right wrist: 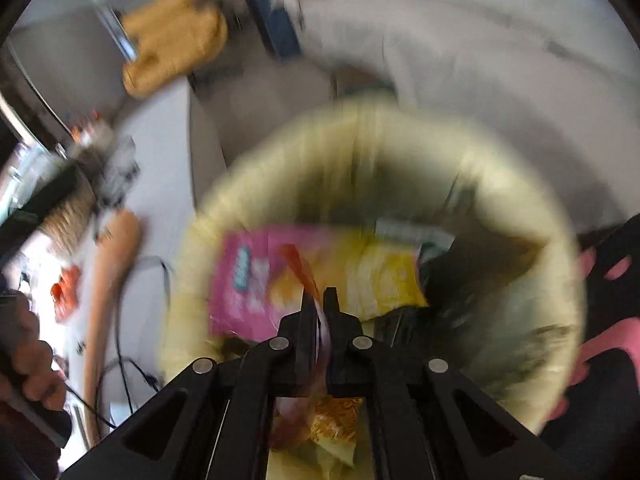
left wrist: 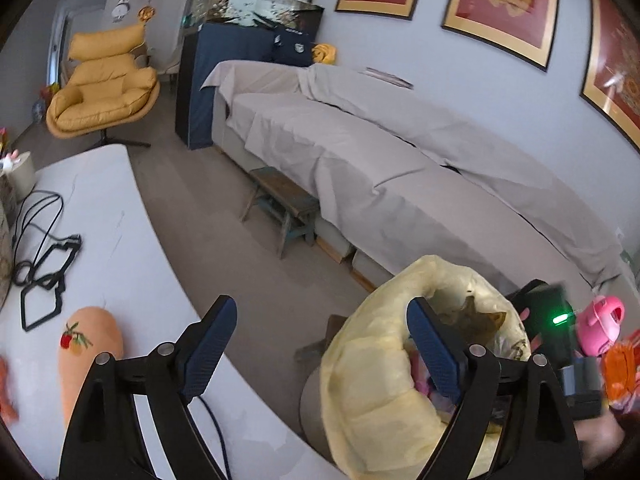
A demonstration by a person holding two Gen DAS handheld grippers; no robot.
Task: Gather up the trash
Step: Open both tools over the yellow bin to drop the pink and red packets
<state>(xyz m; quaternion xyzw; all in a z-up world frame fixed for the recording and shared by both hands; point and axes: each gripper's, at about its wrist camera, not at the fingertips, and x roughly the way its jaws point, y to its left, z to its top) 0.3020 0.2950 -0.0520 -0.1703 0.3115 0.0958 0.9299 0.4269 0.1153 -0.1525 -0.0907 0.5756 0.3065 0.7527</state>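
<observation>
Below my right hand-held gripper (right wrist: 319,300) gapes the yellow-lined bin (right wrist: 560,280), its mouth straight under the tips, so I judge the drop needs only a release. Its jaws are pinched on a thin wrapper (right wrist: 322,320) hanging lengthwise between them. My left hand-held gripper (left wrist: 320,344) stands wide and empty, with the bin ahead to its right. Only the right view shows trash inside, blurred; only the left shows the desk (left wrist: 112,200).

Covered sofa (left wrist: 400,152), yellow armchair (left wrist: 104,84)
</observation>
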